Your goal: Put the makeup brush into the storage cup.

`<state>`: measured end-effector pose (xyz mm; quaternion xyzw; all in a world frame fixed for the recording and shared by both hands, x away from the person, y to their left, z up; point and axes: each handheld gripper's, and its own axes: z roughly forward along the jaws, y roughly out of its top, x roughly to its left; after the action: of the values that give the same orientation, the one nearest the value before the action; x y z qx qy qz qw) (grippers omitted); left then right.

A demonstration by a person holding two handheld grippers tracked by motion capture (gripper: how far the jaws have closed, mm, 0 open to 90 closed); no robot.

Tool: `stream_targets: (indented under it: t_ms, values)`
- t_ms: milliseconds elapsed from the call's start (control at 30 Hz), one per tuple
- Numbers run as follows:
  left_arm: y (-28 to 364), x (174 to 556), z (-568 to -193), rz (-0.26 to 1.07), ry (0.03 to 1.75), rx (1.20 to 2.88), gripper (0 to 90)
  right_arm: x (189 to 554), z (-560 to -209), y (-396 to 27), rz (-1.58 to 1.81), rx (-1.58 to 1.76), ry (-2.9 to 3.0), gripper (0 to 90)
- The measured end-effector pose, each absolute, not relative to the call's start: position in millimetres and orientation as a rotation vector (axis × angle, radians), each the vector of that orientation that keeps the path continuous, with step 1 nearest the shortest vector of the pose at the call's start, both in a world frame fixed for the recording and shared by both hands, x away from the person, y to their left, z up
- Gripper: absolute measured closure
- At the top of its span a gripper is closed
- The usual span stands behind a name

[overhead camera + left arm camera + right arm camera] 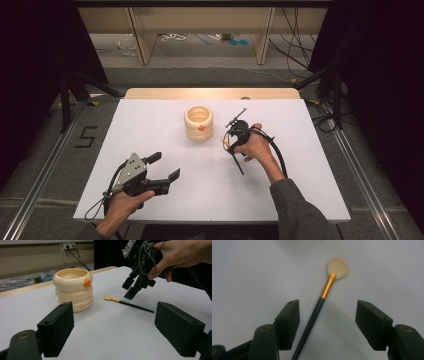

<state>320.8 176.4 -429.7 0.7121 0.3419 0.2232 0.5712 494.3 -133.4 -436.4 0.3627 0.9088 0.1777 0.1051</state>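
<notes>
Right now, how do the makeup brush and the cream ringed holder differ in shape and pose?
The makeup brush lies flat on the white table; the ringed holder stands upright. The brush is thin with a dark handle, gold ferrule and pale bristles; the holder is wide, stacked cream rings with an orange knob. Both rest untouched, close together.

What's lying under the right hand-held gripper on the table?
A makeup brush lies flat on the white table under the right hand-held gripper, between its open jaws, untouched. Its pale bristles, gold ferrule and dark handle show; the handle's far end runs out of the right gripper view.
</notes>
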Motion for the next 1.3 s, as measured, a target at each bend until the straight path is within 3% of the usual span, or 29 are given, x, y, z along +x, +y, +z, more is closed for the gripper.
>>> stream_targets:
  t_ms: [400, 733, 1300]
  values:
    - [176, 320, -430, 0.518, 0.810, 1.667, 15.7, 496, -442, -129, 0.485, 1.069, 2.709, 42.1]
    - [176, 321, -430, 0.520, 0.799, 1.674, 15.7, 498, -446, -129, 0.486, 1.090, 2.758, 56.0]
    - [176, 321, -429, 0.521, 0.796, 1.675, 15.7, 501, -453, -128, 0.406, 1.118, 2.805, 63.9]
